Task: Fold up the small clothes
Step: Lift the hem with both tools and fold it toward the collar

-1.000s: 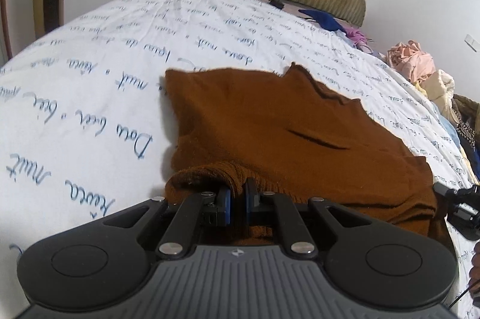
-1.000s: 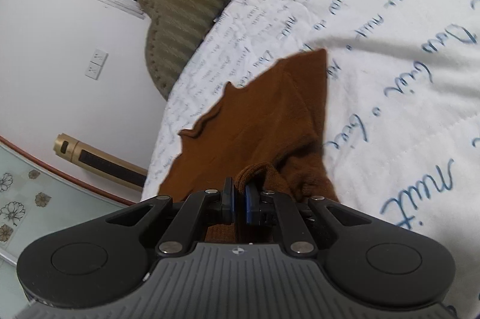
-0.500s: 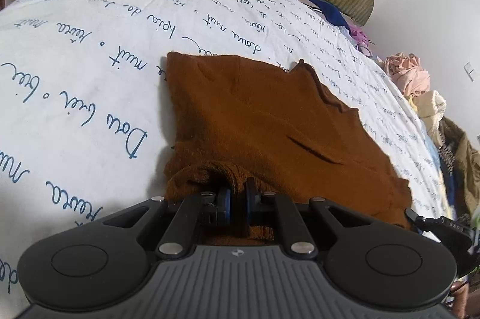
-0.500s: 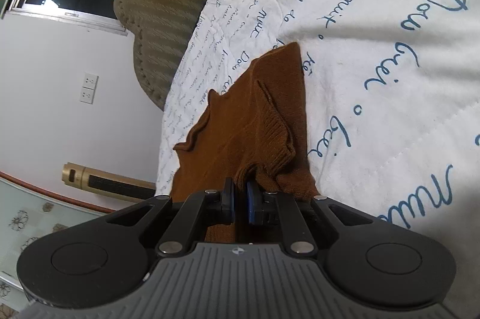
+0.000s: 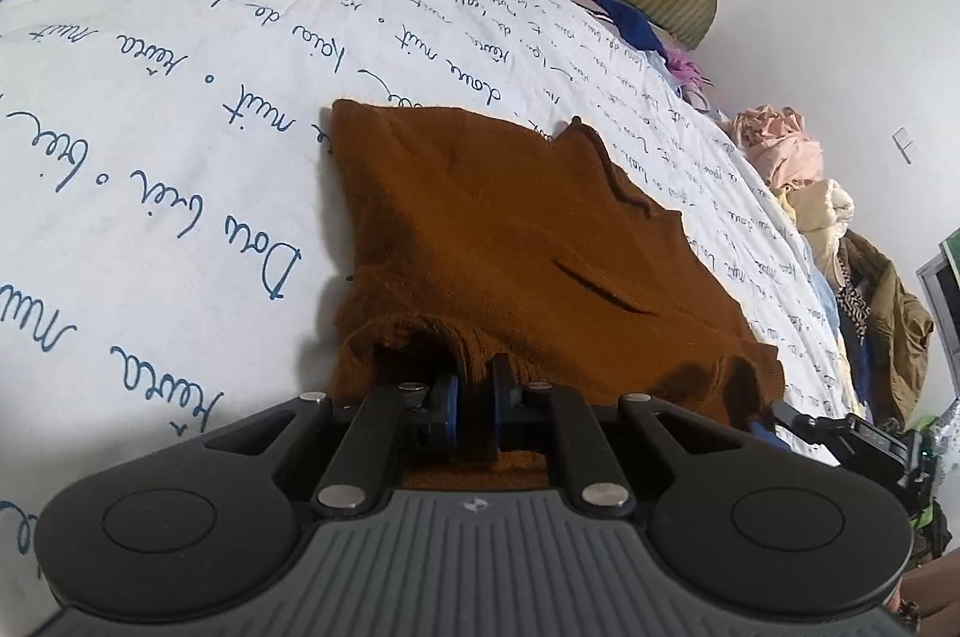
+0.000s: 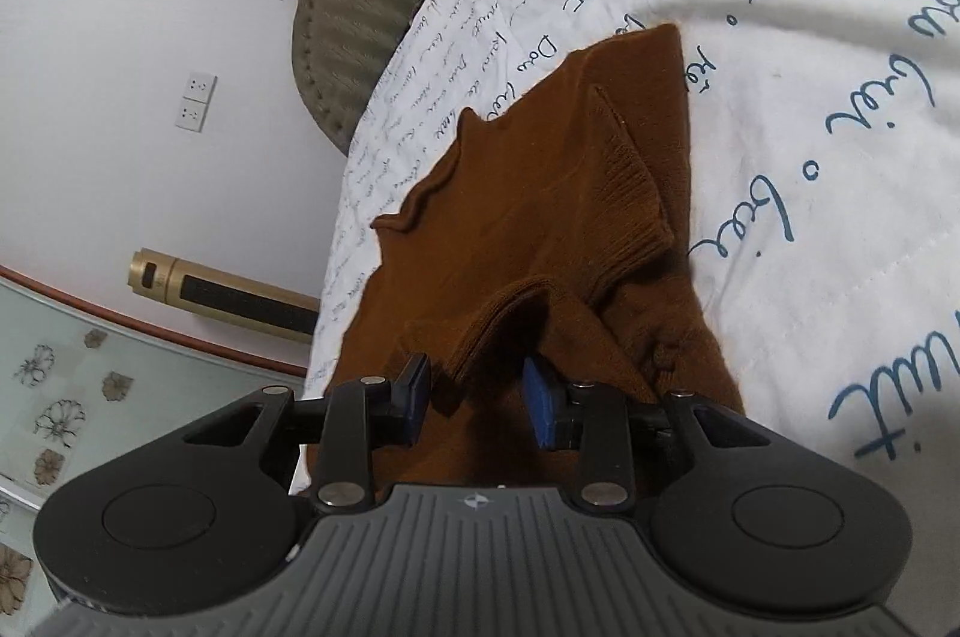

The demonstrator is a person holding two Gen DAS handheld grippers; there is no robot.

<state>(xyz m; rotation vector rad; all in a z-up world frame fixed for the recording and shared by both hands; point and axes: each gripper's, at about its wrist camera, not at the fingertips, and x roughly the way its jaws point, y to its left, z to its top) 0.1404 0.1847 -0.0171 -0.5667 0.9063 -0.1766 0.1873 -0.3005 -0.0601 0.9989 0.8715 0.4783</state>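
Rust-brown knitted garment (image 5: 528, 229) lies spread on the bed's white quilted cover with blue handwriting print (image 5: 180, 109), its near edge bunched toward you. Your left gripper (image 5: 474, 397) has its blue-padded fingers (image 5: 447, 400) pinched tight on a ribbed fold of that near edge. Your right gripper (image 6: 477, 397) has its fingers (image 6: 540, 406) spread wide apart, holding nothing, with a ribbed cuff lying loose between them.

Both views are evenly and softly lit from above. The bedsheet (image 5: 180, 109) is rendered bright; faint shadows are cast beside the brown garment (image 5: 510, 241). Edges are bowed by fisheye distortion and slightly softened.
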